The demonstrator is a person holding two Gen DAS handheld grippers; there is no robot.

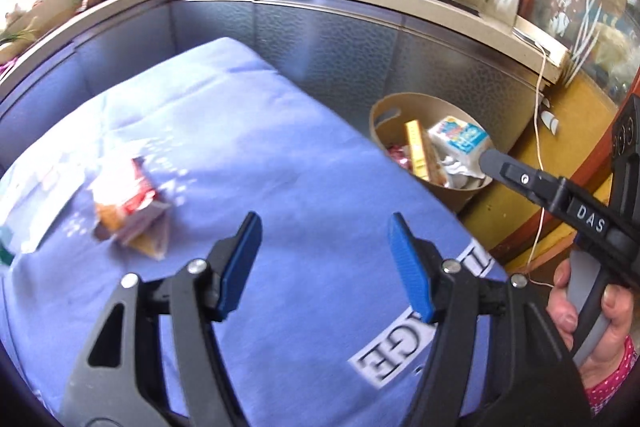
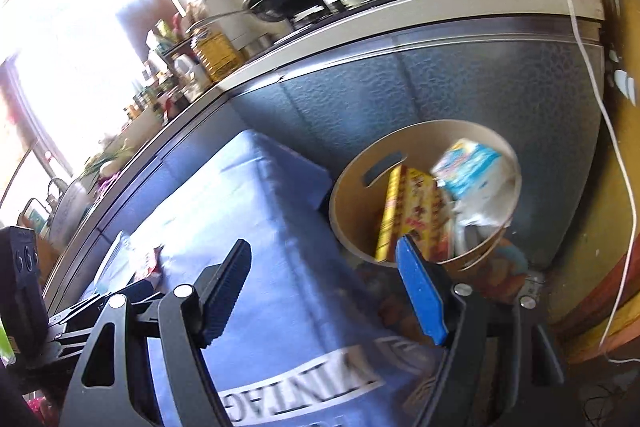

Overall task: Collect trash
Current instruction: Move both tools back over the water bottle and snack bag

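We see the left hand-held gripper (image 1: 322, 259) over the lilac-blue cloth (image 1: 280, 155), blue pads apart, nothing between them; the right hand-held gripper (image 2: 324, 287) is likewise parted and empty; a crumpled red-and-orange snack wrapper (image 1: 130, 209) lies on the cloth; the round tan bin (image 2: 352, 195) beside it holds a yellow box and a blue-white packet.

Blown-out window glare left, fisheye warping, blur
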